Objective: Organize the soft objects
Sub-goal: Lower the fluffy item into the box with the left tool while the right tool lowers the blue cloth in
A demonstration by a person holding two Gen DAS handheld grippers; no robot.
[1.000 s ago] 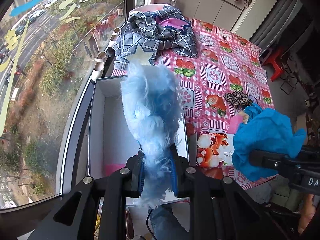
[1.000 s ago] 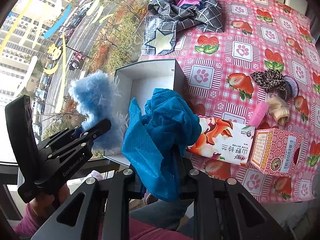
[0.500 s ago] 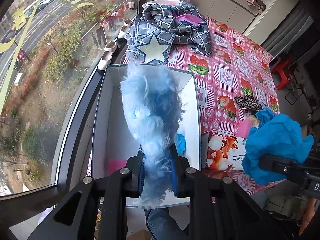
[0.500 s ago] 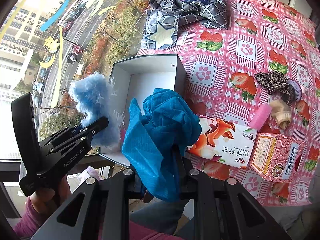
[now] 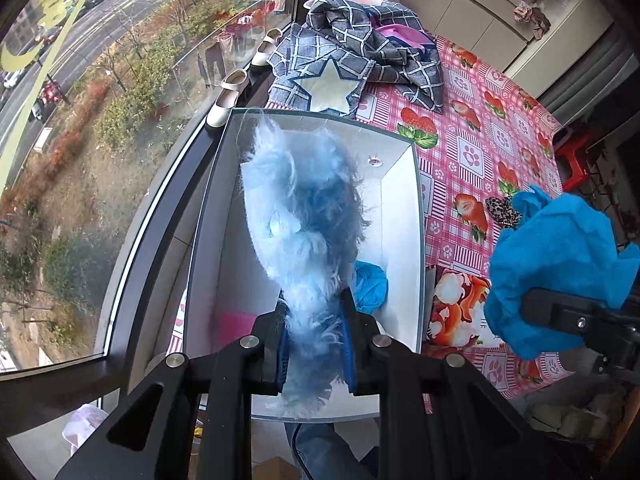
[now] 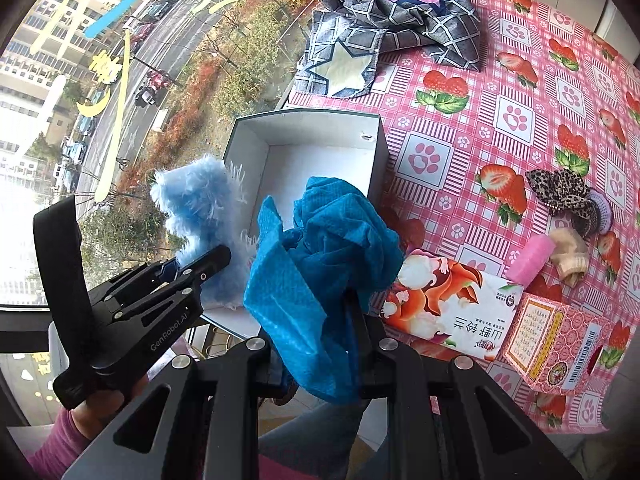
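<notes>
The left tool (image 5: 316, 344) is clamped on a blue fluffy piece (image 5: 304, 216), which hangs over the open white box (image 5: 416, 240) on the worktop (image 6: 500, 92). The right tool (image 6: 316, 344) grips a crumpled blue cloth (image 6: 320, 256) just beside the box.

Pale blue fluffy toy (image 5: 304, 216); bright blue crumpled cloth (image 6: 324, 264); box (image 6: 316, 156), white inside, dark grey outside; worktop cloth (image 6: 500, 120), pink-and-white check with red strawberries and paw prints; grey grid-patterned garment (image 6: 380, 20) with a cream star; leopard-print scrunchie (image 6: 560, 192); black claws (image 6: 192, 268).
</notes>
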